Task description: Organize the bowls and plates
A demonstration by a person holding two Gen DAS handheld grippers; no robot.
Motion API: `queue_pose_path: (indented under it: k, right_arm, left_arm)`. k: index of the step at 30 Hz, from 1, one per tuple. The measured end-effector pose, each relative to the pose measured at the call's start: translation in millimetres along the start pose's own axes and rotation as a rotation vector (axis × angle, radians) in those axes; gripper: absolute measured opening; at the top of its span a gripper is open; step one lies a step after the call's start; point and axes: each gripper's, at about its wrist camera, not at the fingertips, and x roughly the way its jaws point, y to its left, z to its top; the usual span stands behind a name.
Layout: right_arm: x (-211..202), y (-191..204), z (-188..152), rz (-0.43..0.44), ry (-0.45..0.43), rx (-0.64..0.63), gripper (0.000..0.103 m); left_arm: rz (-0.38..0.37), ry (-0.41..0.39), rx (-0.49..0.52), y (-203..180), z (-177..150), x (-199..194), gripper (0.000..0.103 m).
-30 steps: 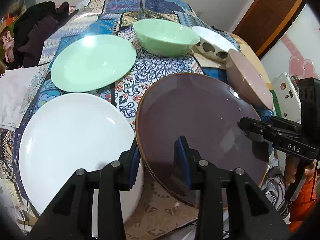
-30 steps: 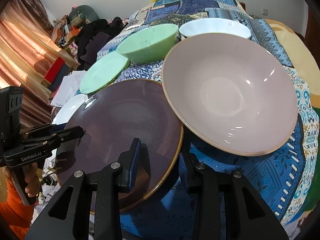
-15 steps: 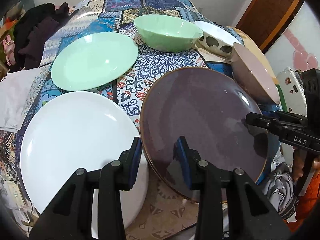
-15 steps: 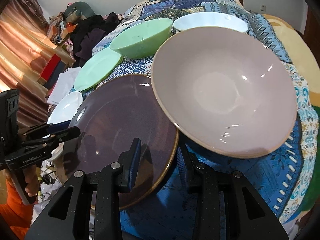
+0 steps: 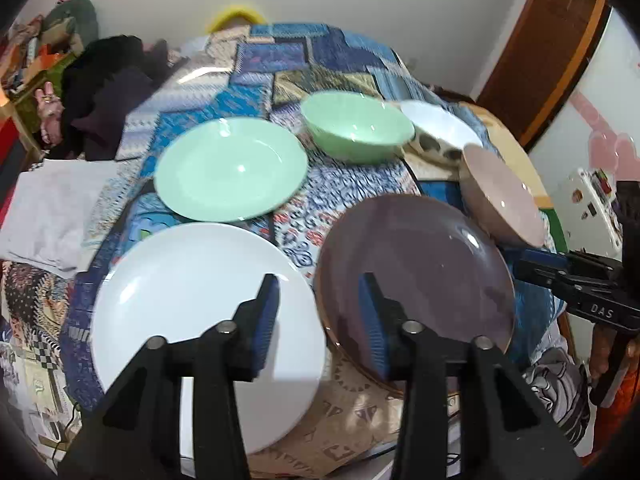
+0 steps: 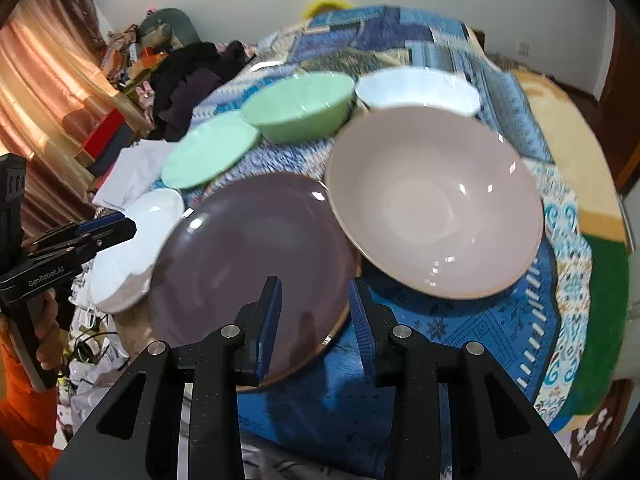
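Plates and bowls: purple plate (image 5: 416,268) beside pink bowl (image 6: 436,200), nothing stacked yet; my left gripper (image 5: 316,320) jaws, just opening, and right gripper (image 6: 316,320) jaws, both spread and empty.

Purple plate (image 5: 420,264) (gold-rimmed) touches tilted pink bowl (image 6: 436,200).

We have just opened the left gripper (image 5: 318,312) wider, releasing the round purple plate's (image 5: 424,264) rim. Both of our grippers sit farther from the table.
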Motion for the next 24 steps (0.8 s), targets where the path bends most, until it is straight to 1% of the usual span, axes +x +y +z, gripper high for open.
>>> queue_pose_path:
  k: [1,2,3,4,5,7,11,16,24]
  right_arm:
    - [-3.7,4.2,2.2,0.003,-0.013,-0.011,0.033]
    - [-5.9,7.6,4.2,0.005,-0.023,-0.020,0.035]
    - [-8.3,12.0,6.5,0.007,-0.035,-0.030,0.037]
    - [-10.6,17.0,9.5,0.010,-0.050,-0.041,0.041]
    - [-11.2,20.4,11.5,0.013,-0.059,-0.050,0.044]
    - [-11.9,32.0,17.6,0.022,-0.077,-0.078,0.046]
    - [-4.6,52.9,29.2,0.050,-0.089,-0.116,0.053]
    - [13.8,80.6,41.2,0.078,-0.077,-0.176,0.054]
    - [49.7,119.2,58.0,0.118,-0.017,-0.274,0.054]
  left_arm:
    - [0.008,-0.015,-0.005,2.3,-0.2,-4.8,0.052]
    - [0.017,-0.029,-0.010,5.1,-0.4,-9.5,0.055]
    - [0.027,-0.044,-0.017,8.2,-0.7,-14.7,0.060]
    - [0.038,-0.060,-0.029,12.8,-0.9,-20.5,0.064]
    - [0.044,-0.071,-0.039,17.5,-1.8,-25.1,0.066]
    - [0.065,-0.087,-0.066,28.6,-4.2,-33.5,0.069]
    - [0.101,-0.095,-0.120,53.3,-12.6,-44.3,0.072]
    - [0.143,-0.079,-0.186,85.5,-26.0,-50.4,0.076]
    - [0.183,-0.025,-0.268,122.8,-48.4,-46.4,0.077]
